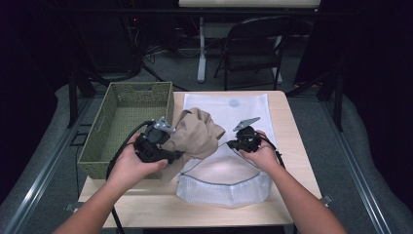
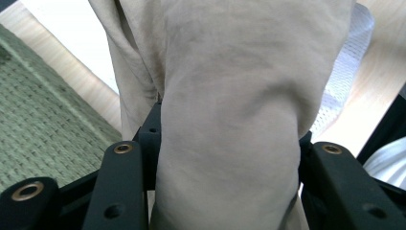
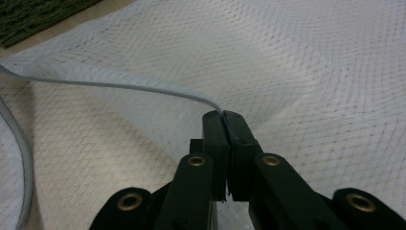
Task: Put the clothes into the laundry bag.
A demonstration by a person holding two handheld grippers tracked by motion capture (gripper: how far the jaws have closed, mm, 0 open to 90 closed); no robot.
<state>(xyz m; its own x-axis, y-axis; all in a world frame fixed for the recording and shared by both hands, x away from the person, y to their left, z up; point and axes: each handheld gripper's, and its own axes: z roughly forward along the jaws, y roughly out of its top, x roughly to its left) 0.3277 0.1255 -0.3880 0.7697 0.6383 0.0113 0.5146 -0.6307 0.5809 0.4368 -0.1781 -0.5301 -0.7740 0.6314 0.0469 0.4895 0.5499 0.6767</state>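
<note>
Beige cloth [image 1: 195, 134] is clamped in the left gripper [image 1: 170, 153], just left of the mesh bag [image 1: 229, 187]. Right gripper [image 1: 233, 145] pinches the bag's rim open. Next, I'd guess: stuff it in.

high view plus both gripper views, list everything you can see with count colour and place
garment: 1, tan, bunched above the table between basket and bag mouth, clamped in the left hand-held gripper
mesh bag: 1, white with a grey zipper edge, flat on the table centre, its upper edge lifted by the right hand-held gripper
basket: 1, green woven, left part of the table
table: 1, light wood, centre of the high view
folding chair: 1, dark, on the floor beyond the table
left hand-held gripper: 1, black, shut on the garment
right hand-held gripper: 1, black, pinching the bag's edge
hands: 2, entering from the bottom, one on each gripper
</note>
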